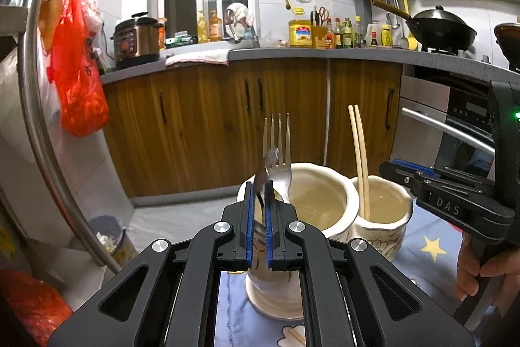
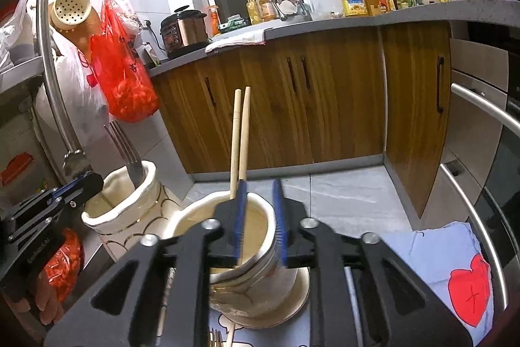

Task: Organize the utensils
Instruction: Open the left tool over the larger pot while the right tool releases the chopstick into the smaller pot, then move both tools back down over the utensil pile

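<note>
Two cream ceramic holders stand side by side on the table. Forks (image 1: pixel 278 145) stand tines up in the left holder (image 1: pixel 325 168), and my left gripper (image 1: pixel 259 184) is shut on their necks just above its rim. A pair of wooden chopsticks (image 2: pixel 240 132) stands in the right holder (image 2: pixel 260 291). My right gripper (image 2: pixel 260 182) is open over that holder; the chopsticks lean against its left pad and the right pad stands clear of them. The right wrist view shows the forks (image 2: pixel 128 148), their holder (image 2: pixel 130 210) and the left gripper (image 2: pixel 94 181) at left.
A blue tablecloth (image 1: pixel 432 249) with yellow stars covers the table. More utensils (image 2: pixel 216 340) lie on it near the bottom edge. A hand (image 1: pixel 487 269) holds the right gripper's grip. A curved steel rail (image 1: pixel 32 86) and a red bag (image 1: pixel 78 70) are at left, wooden cabinets behind.
</note>
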The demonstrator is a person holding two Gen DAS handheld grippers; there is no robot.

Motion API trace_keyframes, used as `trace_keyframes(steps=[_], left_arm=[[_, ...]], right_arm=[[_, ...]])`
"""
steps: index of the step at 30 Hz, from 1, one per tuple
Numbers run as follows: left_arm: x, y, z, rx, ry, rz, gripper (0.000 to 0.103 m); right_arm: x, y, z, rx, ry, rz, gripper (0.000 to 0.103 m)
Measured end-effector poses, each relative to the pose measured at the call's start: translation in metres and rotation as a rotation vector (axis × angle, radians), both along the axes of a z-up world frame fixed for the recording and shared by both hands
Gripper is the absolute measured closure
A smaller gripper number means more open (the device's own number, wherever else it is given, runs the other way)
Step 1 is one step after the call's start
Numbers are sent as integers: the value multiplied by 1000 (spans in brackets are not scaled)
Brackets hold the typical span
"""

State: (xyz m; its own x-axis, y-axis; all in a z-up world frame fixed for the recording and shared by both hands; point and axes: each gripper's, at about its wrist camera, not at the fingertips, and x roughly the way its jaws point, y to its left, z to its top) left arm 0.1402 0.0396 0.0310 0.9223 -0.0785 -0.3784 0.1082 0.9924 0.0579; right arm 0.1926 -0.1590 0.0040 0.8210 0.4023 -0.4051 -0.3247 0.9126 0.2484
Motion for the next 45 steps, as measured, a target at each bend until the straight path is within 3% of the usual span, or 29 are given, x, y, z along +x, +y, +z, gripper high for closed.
trace_keyframes(steps=[3, 5, 9, 11, 19, 24, 29, 38, 40, 45], left_arm=[[-2, 0, 1, -14, 0, -7, 88], [-5, 0, 3, -21, 1, -7, 65], [-13, 0, 7, -32, -11, -23, 55], [-16, 0, 9, -43, -13, -26, 42], [-28, 8, 16, -108, 23, -70, 20], [-32, 11, 9, -119, 89, -71, 13], [-35, 15, -1, -108, 135, -33, 13], [-59, 4, -37, -69, 248, -65, 12], [-61, -1, -42, -60, 264, -78, 12], [-63, -21, -54, -22, 301, -137, 13]], right_arm=[[-5, 0, 3, -7, -5, 10, 71], [-10, -1, 7, -7, -5, 17, 59], [-24, -6, 15, -20, -15, 26, 47], [-33, -10, 18, -34, -18, 34, 38], [-68, -30, 22, -93, 2, 56, 13], [-88, -44, 11, -131, 51, 66, 11], [-99, -50, -5, -166, 91, 76, 11], [-109, -52, -43, -238, 210, 104, 12], [-108, -50, -52, -255, 249, 113, 18], [-105, -40, -69, -275, 374, 156, 45]])
